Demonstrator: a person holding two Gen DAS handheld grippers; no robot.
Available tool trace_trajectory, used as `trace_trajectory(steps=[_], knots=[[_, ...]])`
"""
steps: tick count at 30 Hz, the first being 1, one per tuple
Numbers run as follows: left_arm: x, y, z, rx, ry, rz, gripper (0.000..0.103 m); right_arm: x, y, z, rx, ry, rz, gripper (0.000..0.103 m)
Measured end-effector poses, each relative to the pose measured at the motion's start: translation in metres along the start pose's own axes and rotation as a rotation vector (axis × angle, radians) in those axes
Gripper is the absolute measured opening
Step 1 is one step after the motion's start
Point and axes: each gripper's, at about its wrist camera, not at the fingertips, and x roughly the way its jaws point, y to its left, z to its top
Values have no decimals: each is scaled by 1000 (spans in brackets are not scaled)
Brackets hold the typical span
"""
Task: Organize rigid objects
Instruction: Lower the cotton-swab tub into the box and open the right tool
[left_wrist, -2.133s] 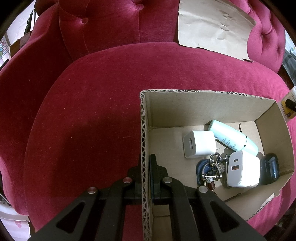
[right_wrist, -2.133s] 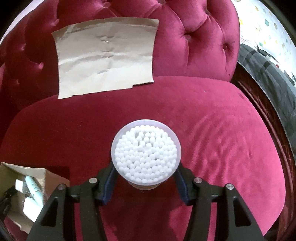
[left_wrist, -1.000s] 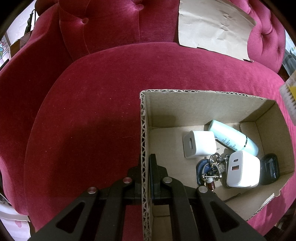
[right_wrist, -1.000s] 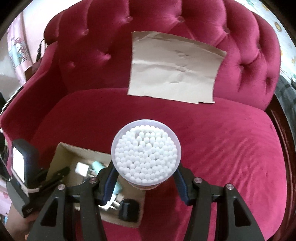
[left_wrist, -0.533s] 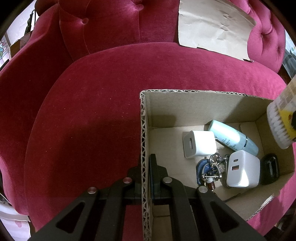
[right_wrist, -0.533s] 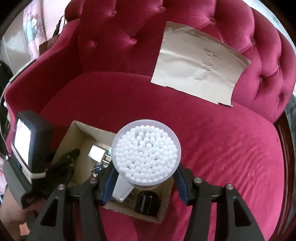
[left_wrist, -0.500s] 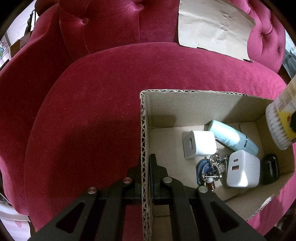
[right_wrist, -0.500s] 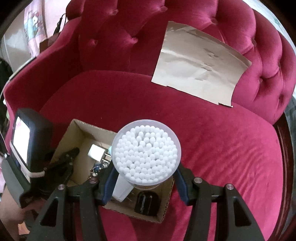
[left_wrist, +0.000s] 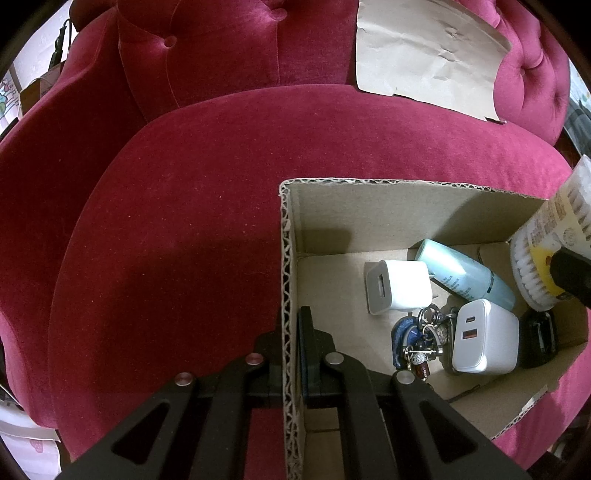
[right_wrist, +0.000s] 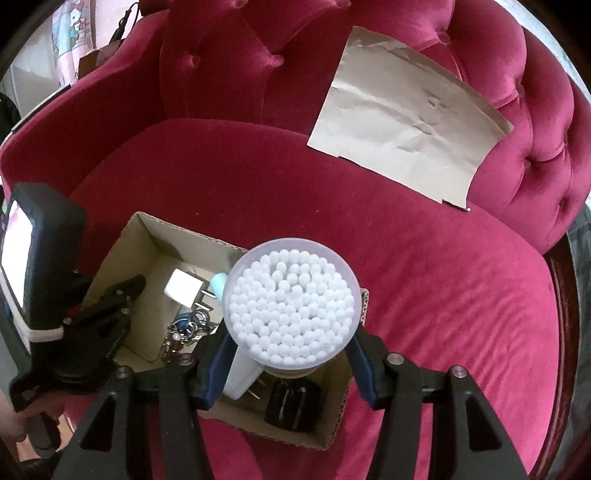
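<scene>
Our left gripper is clenched on the near wall of the cardboard box, one finger inside and the other outside the corrugated edge. The box sits on the seat of a red velvet armchair.

Our right gripper grasps a round tub of cotton swabs, its blue-padded fingers pressed against either side of the clear tub, swab tips facing the camera. The tub hangs above the box, over its right end; from the left wrist view it enters at 3 o'clock, tilted, above the far right corner.

Inside the box, seen from the left wrist, a small white USB charger lies near the centre, with a pale teal bottle just beside it at its 2 o'clock. A larger white charger lies at 4 o'clock from the small one, touching a bunch of keys on its left and beside a black object on its right.

A creased sheet of brown paper leans against the chair's tufted backrest at 1 o'clock.
</scene>
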Motion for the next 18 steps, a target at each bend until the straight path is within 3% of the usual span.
trace_trajectory(steps=[2, 3, 5, 18], knots=[[0, 0, 0, 0, 0, 0, 4, 1, 0, -1, -2, 0, 7, 60], [0, 0, 0, 0, 0, 0, 4, 1, 0, -1, -3, -6, 13, 68], [0, 0, 0, 2, 0, 0, 4, -2, -1, -1, -6, -27, 6, 98], [0, 0, 0, -2, -1, 2, 4, -1, -7, -2, 12, -42, -11, 103]])
